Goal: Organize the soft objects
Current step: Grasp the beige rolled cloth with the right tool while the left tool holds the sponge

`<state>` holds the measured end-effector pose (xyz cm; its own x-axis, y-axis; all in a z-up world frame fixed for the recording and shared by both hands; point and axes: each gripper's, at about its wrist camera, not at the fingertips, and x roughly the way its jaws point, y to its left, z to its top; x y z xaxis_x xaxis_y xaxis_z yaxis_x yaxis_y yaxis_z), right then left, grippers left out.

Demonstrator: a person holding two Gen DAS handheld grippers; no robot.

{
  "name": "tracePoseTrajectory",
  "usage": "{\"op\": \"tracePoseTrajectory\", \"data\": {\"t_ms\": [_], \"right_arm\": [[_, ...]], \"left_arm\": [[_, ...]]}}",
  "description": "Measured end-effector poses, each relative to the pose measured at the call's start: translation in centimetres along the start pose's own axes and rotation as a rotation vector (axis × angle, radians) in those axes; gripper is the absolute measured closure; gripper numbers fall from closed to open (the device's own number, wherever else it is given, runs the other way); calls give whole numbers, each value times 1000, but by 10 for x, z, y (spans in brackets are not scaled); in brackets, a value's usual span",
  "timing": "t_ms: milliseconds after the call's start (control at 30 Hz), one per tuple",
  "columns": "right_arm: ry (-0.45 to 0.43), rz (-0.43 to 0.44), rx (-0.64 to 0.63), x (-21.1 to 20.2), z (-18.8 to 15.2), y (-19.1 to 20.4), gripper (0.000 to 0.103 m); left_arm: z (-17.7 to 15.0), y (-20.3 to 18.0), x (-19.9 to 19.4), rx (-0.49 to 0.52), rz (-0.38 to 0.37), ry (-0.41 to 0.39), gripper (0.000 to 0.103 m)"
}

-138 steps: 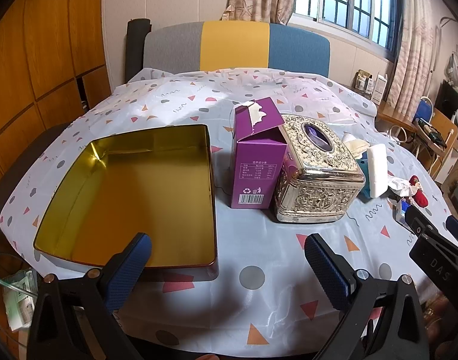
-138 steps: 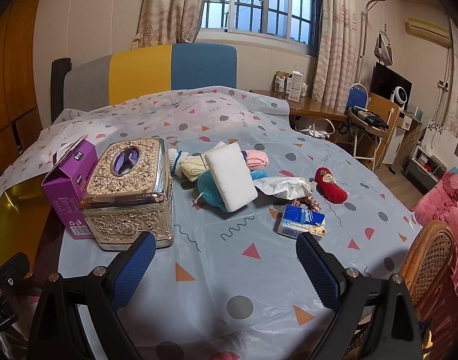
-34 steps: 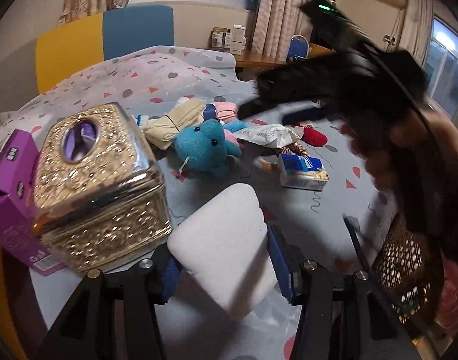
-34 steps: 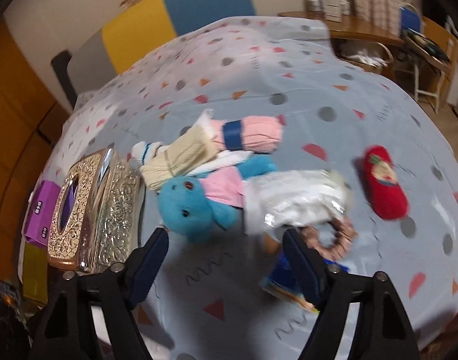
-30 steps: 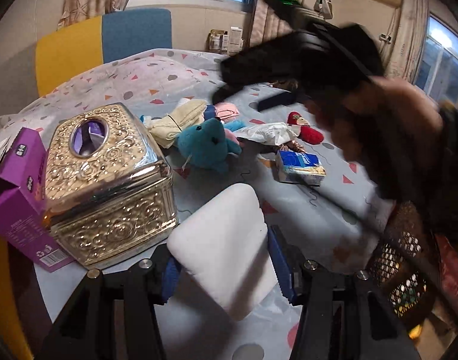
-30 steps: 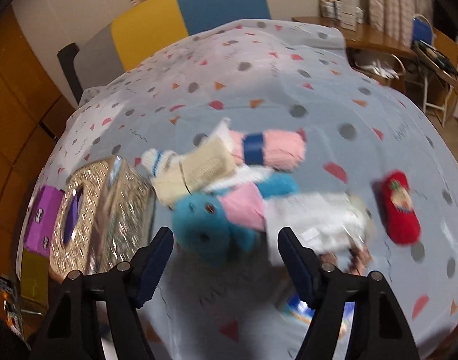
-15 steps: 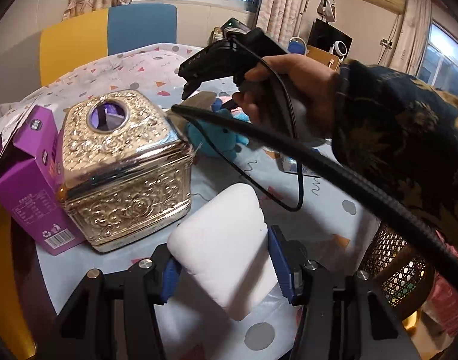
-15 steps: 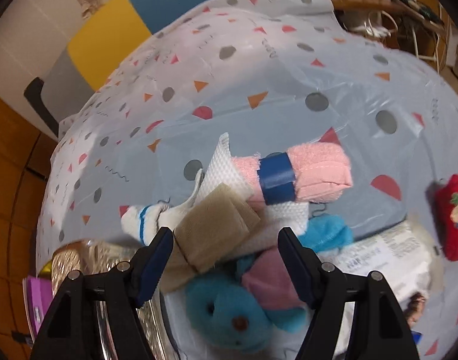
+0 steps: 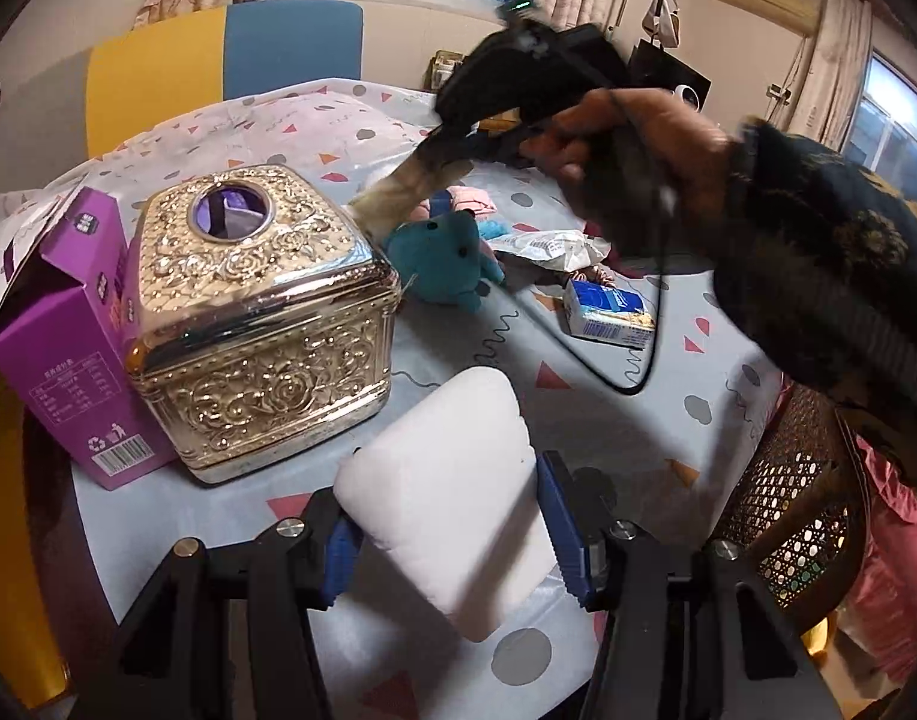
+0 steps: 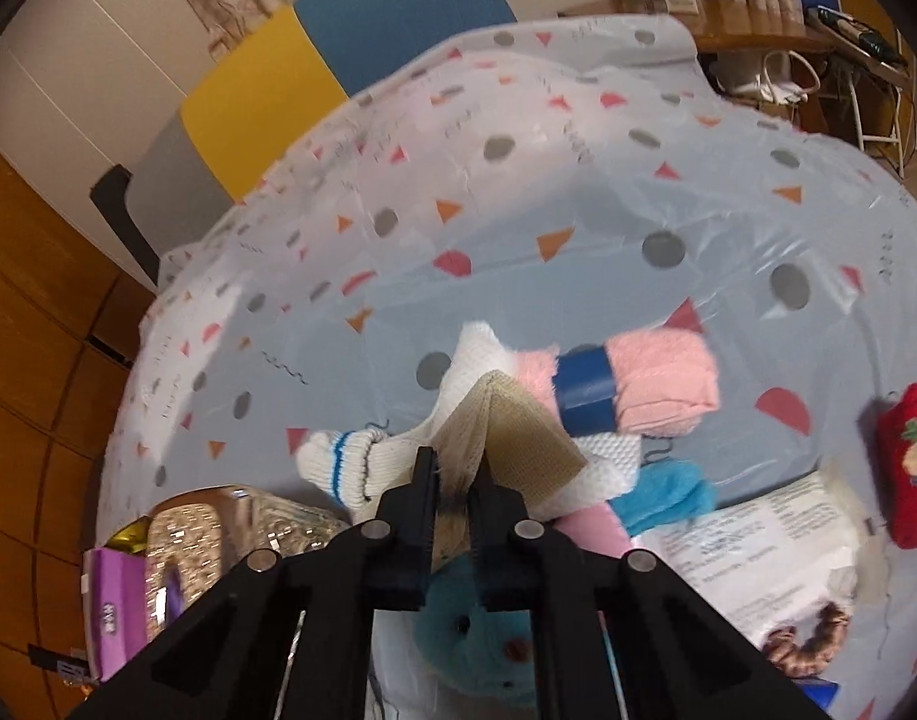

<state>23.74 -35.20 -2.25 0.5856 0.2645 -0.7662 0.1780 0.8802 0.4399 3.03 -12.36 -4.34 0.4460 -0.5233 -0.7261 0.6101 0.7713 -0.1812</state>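
A white sponge block [image 9: 452, 492] is grasped between the blue-padded jaws of the left gripper [image 9: 449, 525] and is held above the near part of the bench [image 10: 578, 228], which is covered by a pale cloth printed with dots and triangles. A beige folded cloth [image 10: 506, 426] is pinched at its near edge by the closed jaws of the right gripper [image 10: 455, 471], and it is seen raised over the pile of soft things near the middle of the bench. Beneath and beside it, a white sock with blue stripes [image 10: 350, 462], a white knitted cloth [image 10: 608, 456], a pink rolled towel with a blue band [image 10: 638, 384] and a blue plush toy [image 9: 446, 252] are heaped together, touching one another. A crinkled white packet [image 10: 752, 546] lies just beside the plush toy, and a red stuffed toy [image 10: 905, 462] lies apart towards the right edge. A blue tissue pack [image 9: 608, 312] is seen near the packet. An ornate gold tissue box [image 9: 248, 324] stands to the left, with a purple carton [image 9: 56, 336] touching its far side.
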Motion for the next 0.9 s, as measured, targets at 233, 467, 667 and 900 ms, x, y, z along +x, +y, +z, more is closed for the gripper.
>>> {"op": "tracePoseTrajectory", "data": {"t_ms": [233,467,667,900], "right_arm": [[-26,54,-74,-50,-14,0,95],[91,120,-134,-75,-61,-15,95],[319,32,-159,-40,-109,-24,93],[352,-53,-42,-15,-122,-36,53]], "left_arm": [[-4,4,-8,-18,23,-11,48],[-6,11,-16,-38,45,-19,48],[-7,12,-23,-52,57,-33,48],[-7,16,-31,-62,72,-45,47]]}}
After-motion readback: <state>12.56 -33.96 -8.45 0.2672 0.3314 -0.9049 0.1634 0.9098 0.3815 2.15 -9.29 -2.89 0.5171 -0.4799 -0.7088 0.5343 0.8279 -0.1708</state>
